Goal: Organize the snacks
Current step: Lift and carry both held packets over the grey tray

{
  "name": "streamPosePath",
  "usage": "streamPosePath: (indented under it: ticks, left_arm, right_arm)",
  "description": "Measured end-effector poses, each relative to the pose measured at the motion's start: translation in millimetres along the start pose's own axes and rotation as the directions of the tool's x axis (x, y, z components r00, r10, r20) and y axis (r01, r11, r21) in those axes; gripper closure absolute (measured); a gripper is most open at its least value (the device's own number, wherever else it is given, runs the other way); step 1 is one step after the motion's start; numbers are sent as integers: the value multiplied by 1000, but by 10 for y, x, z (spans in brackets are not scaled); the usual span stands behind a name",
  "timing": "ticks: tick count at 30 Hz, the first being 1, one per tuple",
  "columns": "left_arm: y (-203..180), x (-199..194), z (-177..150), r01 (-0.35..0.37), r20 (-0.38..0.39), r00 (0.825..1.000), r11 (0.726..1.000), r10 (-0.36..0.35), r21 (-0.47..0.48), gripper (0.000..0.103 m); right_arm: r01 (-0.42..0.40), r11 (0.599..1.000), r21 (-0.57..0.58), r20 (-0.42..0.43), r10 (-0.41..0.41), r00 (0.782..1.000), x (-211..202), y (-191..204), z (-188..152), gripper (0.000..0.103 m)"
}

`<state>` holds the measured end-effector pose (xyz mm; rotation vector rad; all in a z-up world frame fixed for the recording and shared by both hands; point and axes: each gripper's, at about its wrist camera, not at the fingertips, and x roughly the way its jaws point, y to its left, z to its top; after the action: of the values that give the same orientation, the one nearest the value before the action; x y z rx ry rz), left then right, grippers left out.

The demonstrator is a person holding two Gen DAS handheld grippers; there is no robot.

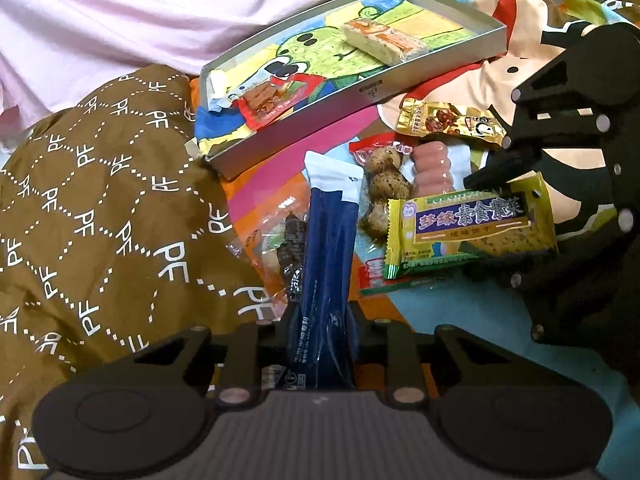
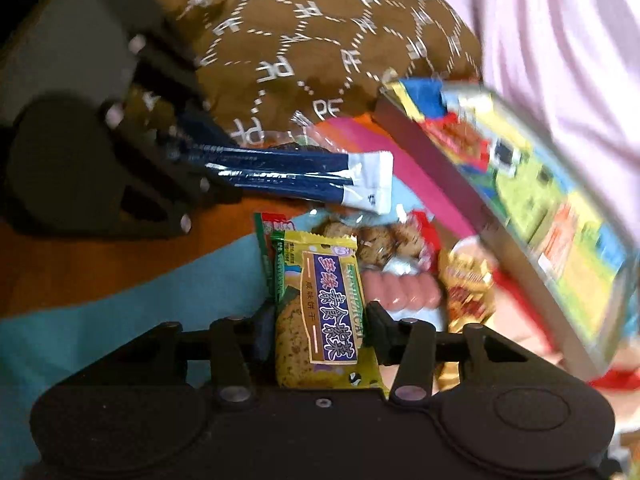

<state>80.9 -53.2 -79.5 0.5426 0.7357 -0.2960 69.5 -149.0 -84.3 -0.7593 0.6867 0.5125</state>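
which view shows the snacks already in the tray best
The left wrist view. The tray lies open and sharp there, with a pale bar and a red packet inside. In the right wrist view the tray sits at the right edge, tilted and blurred, so its contents cannot be made out.

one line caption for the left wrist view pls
Left gripper clamps a dark blue stick sachet above loose snacks, near a shallow grey cardboard tray.
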Motion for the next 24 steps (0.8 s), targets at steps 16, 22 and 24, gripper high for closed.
streamPosePath:
  ticks: [16,22,24]
  left_arm:
    - [-23,-268,61,35,111,993,997,-27,-68,77]
    - [141,-333,129,37,175,985,982,-4,-188,77]
    - [197,-341,164,39,195,981,974,6,-224,77]
  right_arm:
    - [181,975,-130,47,-177,983,-127,139,-59,56]
    - [279,954,-113,99,-269,958,-169,71,-35,56]
    - [316,944,-98,119,-304,945,-168,26,-15,56]
